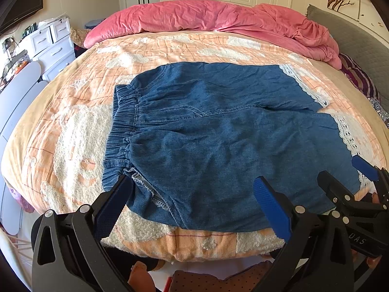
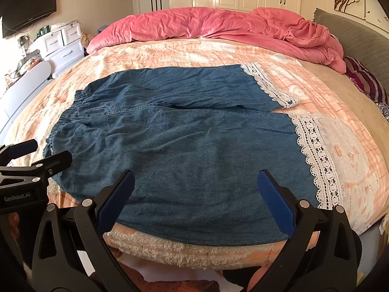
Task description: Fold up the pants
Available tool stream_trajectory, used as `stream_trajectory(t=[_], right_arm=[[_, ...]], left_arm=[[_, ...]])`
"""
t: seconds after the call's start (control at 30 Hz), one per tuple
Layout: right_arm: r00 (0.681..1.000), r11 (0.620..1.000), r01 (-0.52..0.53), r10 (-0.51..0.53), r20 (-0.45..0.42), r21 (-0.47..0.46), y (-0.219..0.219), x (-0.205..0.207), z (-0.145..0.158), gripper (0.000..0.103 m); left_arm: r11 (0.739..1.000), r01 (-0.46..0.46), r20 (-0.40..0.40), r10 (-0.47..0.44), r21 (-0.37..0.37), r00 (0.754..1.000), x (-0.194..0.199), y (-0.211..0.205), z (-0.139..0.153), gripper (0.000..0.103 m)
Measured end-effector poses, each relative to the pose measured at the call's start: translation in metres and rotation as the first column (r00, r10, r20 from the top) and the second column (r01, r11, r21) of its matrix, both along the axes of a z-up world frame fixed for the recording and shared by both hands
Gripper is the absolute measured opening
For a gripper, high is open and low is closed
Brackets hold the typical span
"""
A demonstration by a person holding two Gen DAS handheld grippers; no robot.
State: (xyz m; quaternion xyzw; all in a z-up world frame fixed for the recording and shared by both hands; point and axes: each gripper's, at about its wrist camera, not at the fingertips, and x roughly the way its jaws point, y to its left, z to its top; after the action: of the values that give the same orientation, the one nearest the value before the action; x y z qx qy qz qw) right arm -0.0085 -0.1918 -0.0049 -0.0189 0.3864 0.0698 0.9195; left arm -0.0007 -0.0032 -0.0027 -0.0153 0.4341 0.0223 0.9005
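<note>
Your denim pants [image 1: 218, 131] lie spread flat on the bed [image 1: 60, 126], over its peach-and-cream fleece blanket [image 1: 80, 146]. The elastic waistband [image 1: 121, 126] points to the left and the two lace-trimmed hems [image 2: 318, 160] point to the right, with one leg lying behind the other. Your left gripper [image 1: 194, 187] hangs over the near edge of the pants close to the waistband corner; its jaws are spread wide and hold nothing. Your right gripper [image 2: 197, 182] sits over the near leg toward the hem end, its jaws likewise wide apart and empty, with blue pads [image 2: 274, 202] either side of the denim. A rumpled pink duvet [image 1: 218, 19] is heaped along the far side of the bed, well apart from the pants.
</note>
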Motion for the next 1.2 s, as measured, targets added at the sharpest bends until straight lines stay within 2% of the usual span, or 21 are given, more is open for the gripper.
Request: stream_trajectory(t=[0.87, 1.2], right_arm=[[1.0, 1.0, -0.008, 0.008, 0.004, -0.013, 0.001, 0.004, 0.001, 0.095], [0.999, 0.999, -0.03, 0.029, -0.021, -0.014, 0.005, 0.031, 0.0, 0.095]], left_arm=[[1.0, 0.008, 0.002, -0.008, -0.001, 1.0, 0.003, 0.0, 0.0, 0.099], [1.0, 0.005, -0.001, -0.005, -0.018, 1.0, 0.025, 0.015, 0.0, 0.099]])
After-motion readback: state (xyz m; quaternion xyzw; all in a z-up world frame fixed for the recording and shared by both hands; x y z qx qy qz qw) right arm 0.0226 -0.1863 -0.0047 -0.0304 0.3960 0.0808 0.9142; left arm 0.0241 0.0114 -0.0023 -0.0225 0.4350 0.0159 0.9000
